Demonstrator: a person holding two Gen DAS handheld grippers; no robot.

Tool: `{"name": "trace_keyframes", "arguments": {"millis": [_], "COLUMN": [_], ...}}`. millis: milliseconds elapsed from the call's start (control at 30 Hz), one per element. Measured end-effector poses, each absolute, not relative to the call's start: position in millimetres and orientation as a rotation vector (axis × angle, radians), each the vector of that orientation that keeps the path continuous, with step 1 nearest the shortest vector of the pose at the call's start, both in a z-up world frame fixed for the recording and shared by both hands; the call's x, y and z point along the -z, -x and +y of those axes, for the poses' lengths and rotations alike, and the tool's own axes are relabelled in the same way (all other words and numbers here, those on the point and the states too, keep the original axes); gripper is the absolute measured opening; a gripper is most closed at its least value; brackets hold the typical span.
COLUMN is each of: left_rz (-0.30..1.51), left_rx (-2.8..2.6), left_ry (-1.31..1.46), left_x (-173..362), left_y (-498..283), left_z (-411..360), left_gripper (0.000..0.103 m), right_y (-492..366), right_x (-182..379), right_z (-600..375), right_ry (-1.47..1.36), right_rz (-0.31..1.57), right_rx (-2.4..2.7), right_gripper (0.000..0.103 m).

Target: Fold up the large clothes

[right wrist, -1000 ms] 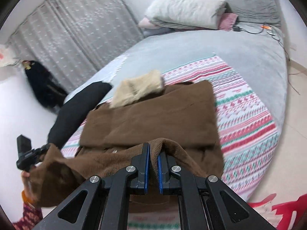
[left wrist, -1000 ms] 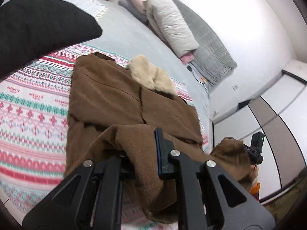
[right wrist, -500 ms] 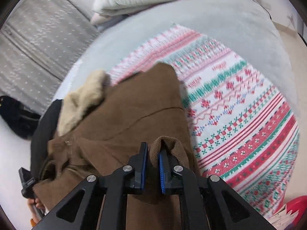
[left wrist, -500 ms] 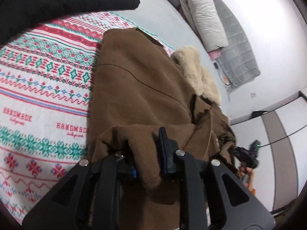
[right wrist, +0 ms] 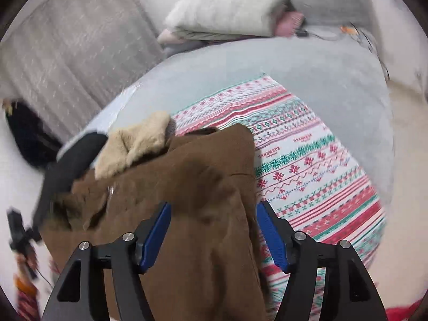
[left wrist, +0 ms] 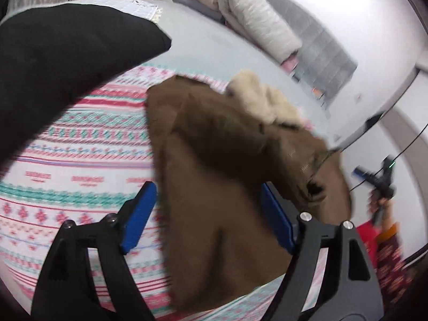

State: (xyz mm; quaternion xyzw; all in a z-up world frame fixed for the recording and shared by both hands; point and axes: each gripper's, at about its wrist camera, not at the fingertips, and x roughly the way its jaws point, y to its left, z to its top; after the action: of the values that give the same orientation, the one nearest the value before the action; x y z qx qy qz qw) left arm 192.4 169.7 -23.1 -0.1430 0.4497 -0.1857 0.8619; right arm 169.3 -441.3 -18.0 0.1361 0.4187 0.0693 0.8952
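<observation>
A brown corduroy coat with a cream fur collar lies folded on the patterned blanket. My left gripper hangs just over the coat's near-left part. Its jaws are opening and the blue pads stand wide, with cloth lying loose between them. In the right wrist view the same coat and collar fill the middle. My right gripper is over the coat's near-right edge. Its jaws are opening too, and the pads stand off the fabric.
A black garment lies on the bed to the left of the coat. The grey bed sheet stretches beyond the blanket, with a folded pale duvet and cables at the far end. A grey curtain hangs behind.
Both grippers, shut on the coat's folded edge before, carried it forward and down onto the coat. Their jaws have sprung wide and the cloth has dropped from the pads.
</observation>
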Motion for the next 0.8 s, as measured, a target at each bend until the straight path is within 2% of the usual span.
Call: {"name": "trace_keyframes", "arguments": {"millis": [133, 200, 233, 300, 400, 467, 533, 633, 800], "left_rz": [1.018, 1.021, 1.009, 0.978, 0.882, 0.844, 0.816, 0.765, 0.663], "left_rx": [0.368, 0.375, 0.378, 0.335, 0.266, 0.219, 0.19, 0.196, 0.207], "left_ry": [0.251, 0.267, 0.277, 0.238, 0.107, 0.059, 0.065, 0.096, 0.111], "left_x": [49.8, 58.2, 59.4, 57.0, 47.9, 43.8, 36.7, 22.1, -9.1], "left_y": [-202.1, -208.1, -209.3, -207.2, -197.8, -192.2, -185.8, -178.4, -172.1], "left_z": [160.7, 151.4, 145.6, 133.8, 111.4, 105.1, 106.4, 108.7, 108.1], "left_gripper": [0.08, 0.073, 0.063, 0.059, 0.042, 0.021, 0.014, 0.01, 0.009], "right_y": [-176.8, -185.0, -185.6, -186.5, -180.0, -174.4, -166.1, -151.7, -143.1], "right_x": [42.0, 61.2, 68.9, 75.1, 71.9, 69.5, 65.8, 53.3, 20.1], "right_z": [-417.4, -406.7, -402.7, -395.2, -376.3, -365.7, -356.5, -349.7, -351.8], "right_ry": [-0.117, -0.072, -0.058, -0.032, 0.036, 0.094, 0.15, 0.198, 0.192], "right_rz": [0.966, 1.009, 1.013, 0.986, 0.898, 0.865, 0.839, 0.77, 0.655], "right_rx": [-0.111, -0.084, -0.068, -0.028, 0.018, 0.034, 0.044, 0.063, 0.108], "right_gripper": [0.069, 0.069, 0.068, 0.063, 0.043, 0.016, 0.009, 0.008, 0.007]}}
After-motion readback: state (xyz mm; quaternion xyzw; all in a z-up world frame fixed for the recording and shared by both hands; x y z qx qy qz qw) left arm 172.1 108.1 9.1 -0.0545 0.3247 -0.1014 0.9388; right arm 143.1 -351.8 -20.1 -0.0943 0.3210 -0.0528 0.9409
